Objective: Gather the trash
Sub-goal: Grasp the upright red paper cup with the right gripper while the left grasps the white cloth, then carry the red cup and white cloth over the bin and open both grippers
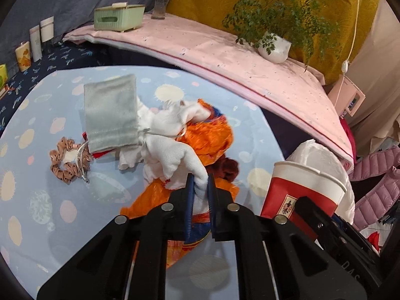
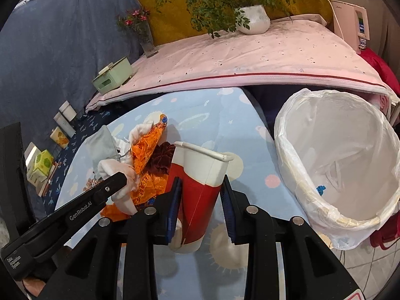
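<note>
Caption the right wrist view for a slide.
Right gripper squeezes a red-and-white paper cup beside the lined bin.

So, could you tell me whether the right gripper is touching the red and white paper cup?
Touching: the right wrist view shows the right gripper with both blue pads pressed against the cup.

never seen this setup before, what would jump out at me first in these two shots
First the red and white paper cup, squeezed out of round in the right hand-held gripper over the light blue cloth. Beside it, to the right, gapes the white-lined bin, almost empty. In the left view, the left hand-held gripper pinches a white cloth on the bright orange plastic bag.
</note>
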Motion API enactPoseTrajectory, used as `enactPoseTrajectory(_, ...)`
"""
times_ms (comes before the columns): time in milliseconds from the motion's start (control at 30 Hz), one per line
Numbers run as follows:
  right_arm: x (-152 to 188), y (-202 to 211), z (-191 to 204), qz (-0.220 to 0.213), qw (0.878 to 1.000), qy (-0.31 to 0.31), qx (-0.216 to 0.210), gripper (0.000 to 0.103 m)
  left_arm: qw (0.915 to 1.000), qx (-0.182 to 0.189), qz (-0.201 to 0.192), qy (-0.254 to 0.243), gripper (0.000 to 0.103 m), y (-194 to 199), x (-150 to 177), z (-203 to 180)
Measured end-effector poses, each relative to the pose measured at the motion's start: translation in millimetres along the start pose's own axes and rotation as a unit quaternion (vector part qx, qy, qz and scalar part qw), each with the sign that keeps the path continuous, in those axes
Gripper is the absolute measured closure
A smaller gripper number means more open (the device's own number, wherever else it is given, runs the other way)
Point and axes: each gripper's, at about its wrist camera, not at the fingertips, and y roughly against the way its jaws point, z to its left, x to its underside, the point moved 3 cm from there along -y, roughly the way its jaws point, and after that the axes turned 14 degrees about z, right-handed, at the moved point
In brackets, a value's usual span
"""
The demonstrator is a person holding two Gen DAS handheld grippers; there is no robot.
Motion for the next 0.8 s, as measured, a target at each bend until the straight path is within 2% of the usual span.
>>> enactPoseTrajectory(400, -16.3, 57.6, -40.1, -0.061, 0.998, -0.018, 0.004, 0.073, 0.9965, 0.029, -0.051, -0.059, 0.093, 49.0, -5.9, -77.3)
enactPoseTrajectory(800, -28.7, 106.8, -95.4, -0.113, 0.992, -0.039, 0.048, 0.073, 0.9841, 0.081, -0.057, -0.148, 0.093, 60.2, -5.3, -179.2)
